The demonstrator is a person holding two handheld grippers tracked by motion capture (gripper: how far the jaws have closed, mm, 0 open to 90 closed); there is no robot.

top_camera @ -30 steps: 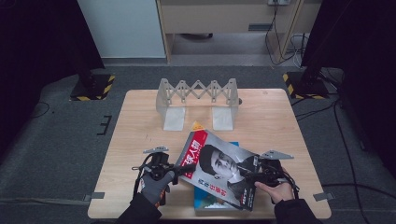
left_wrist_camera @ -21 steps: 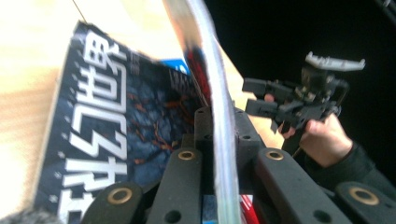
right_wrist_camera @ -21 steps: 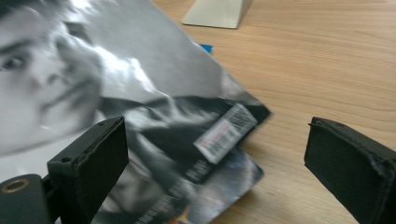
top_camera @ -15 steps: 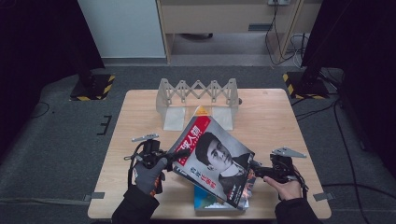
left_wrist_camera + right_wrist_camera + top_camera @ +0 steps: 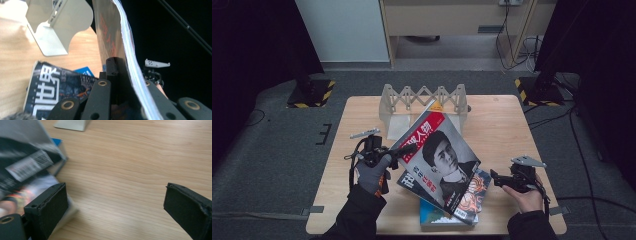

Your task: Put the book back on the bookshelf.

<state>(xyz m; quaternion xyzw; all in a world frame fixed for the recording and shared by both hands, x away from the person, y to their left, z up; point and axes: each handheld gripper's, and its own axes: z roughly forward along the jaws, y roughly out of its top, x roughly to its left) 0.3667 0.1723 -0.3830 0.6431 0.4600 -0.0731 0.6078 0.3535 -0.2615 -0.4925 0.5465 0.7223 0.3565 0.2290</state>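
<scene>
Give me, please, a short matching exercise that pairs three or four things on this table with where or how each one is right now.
Things:
1. red-titled magazine
2. left gripper
3. right gripper
4. white folding rack

States:
A. jaws open over bare wood
B. stands at the far edge of the table
C. lifted and tilted above the stack
D. shut on the magazine's edge

Pairs: 1-C, 2-D, 3-A, 4-B
</scene>
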